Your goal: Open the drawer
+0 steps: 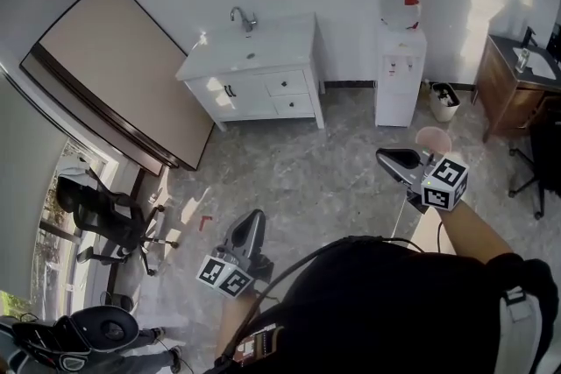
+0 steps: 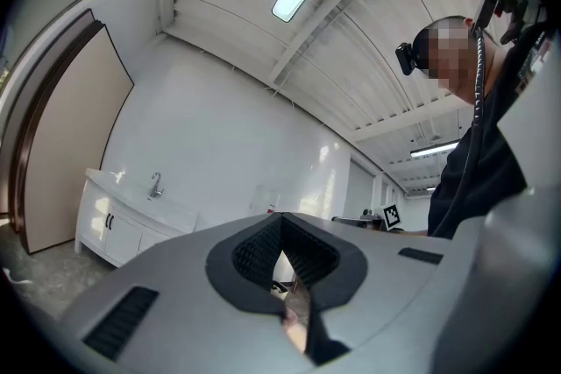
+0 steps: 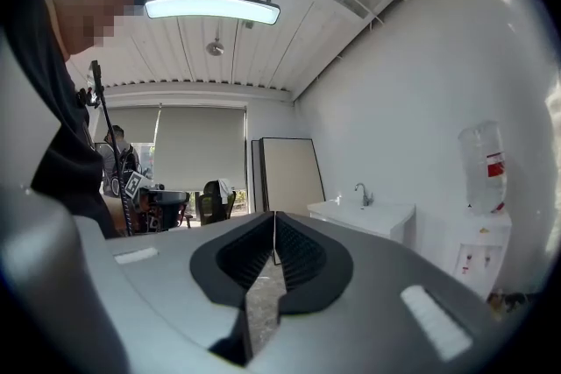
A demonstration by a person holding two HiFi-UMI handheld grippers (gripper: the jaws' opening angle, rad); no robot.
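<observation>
Approach step: left gripper (image 1: 255, 217) and right gripper (image 1: 387, 156) both closed, empty, well apart from vanity drawer (image 1: 287, 84) at 12 o'clock. Next: close in, part jaws at drawer front.

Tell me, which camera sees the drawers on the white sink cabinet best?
The head view: the cabinet faces it, both drawers plain and shut. The left gripper view shows the cabinet small, at an angle, drawers unclear. The right gripper view shows only its sink top.
</observation>
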